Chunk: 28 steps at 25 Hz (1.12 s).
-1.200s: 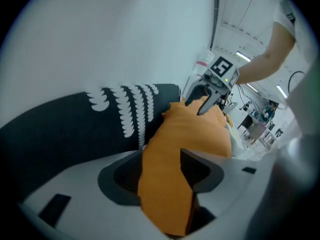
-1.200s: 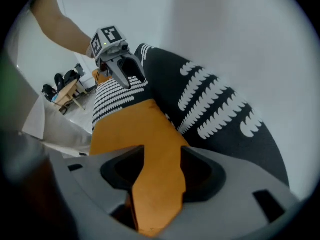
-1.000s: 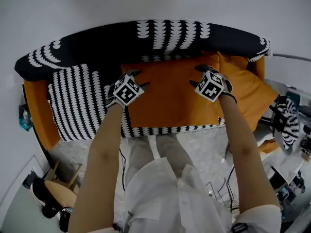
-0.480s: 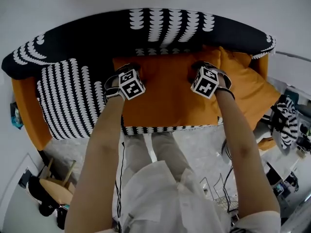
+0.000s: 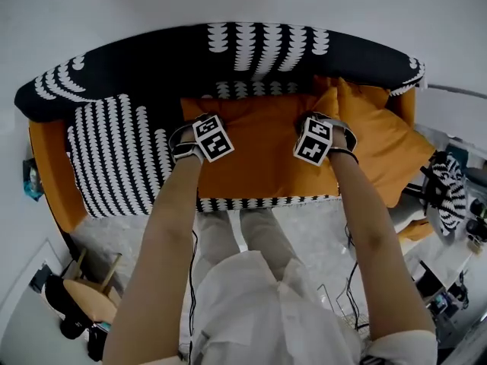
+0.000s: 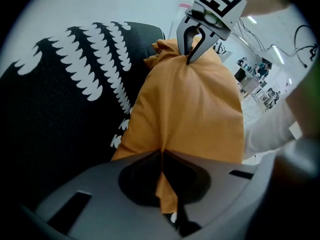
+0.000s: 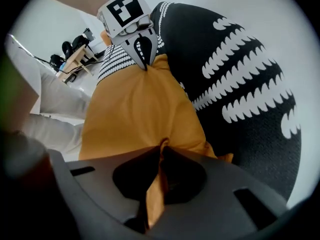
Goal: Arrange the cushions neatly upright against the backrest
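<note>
Head view: sofa point(image 5: 53, 173) with orange arms and a black backrest point(image 5: 152, 67) printed in white. One orange cushion point(image 5: 262, 154) sits at the middle of the seat, its far edge beside the backrest. A second orange cushion point(image 5: 380, 143) is at the sofa's right end and a black-and-white striped cushion point(image 5: 114, 150) at its left end. The left gripper point(image 5: 196, 128) and right gripper point(image 5: 321, 122) both point down at the middle cushion's far edge, one near each far corner. Left gripper view: the fingers point(image 6: 150, 159) have just been closing and are clenched on a fold of the orange cushion's fabric, with the backrest to the left. Right gripper view: the fingers point(image 7: 172, 156) have likewise just been closing and pinch a fold of the same cushion. The backrest is at the right, and the left gripper grasps the far corner.
</note>
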Available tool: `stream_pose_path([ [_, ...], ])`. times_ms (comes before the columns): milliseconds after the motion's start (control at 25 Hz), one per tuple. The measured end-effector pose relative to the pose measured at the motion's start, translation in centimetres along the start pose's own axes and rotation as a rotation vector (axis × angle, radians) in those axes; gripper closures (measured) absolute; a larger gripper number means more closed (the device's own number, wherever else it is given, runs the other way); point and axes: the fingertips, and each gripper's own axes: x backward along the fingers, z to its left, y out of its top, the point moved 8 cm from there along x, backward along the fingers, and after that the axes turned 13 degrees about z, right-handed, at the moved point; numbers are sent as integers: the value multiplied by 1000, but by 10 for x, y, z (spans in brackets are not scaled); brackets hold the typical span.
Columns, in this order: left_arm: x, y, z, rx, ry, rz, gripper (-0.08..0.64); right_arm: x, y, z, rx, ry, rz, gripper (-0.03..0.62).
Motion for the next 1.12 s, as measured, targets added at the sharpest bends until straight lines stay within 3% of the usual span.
stream_pose_path([
  [160, 18, -7, -18, 22, 1, 14, 540, 14, -3, 16, 17, 10, 8, 574],
  [400, 54, -18, -37, -10, 19, 42, 540, 44, -1, 32, 66, 39, 5, 575],
  [760, 102, -60, -92, 88, -9, 11, 541, 91, 10, 68, 166, 138, 15, 578],
  [920, 116, -96, -89, 54, -3, -25, 541, 119, 43, 71, 148, 133, 1, 578],
  [1120, 145, -175, -59, 98, 7, -42, 541, 157, 127, 71, 155, 104, -36, 578],
])
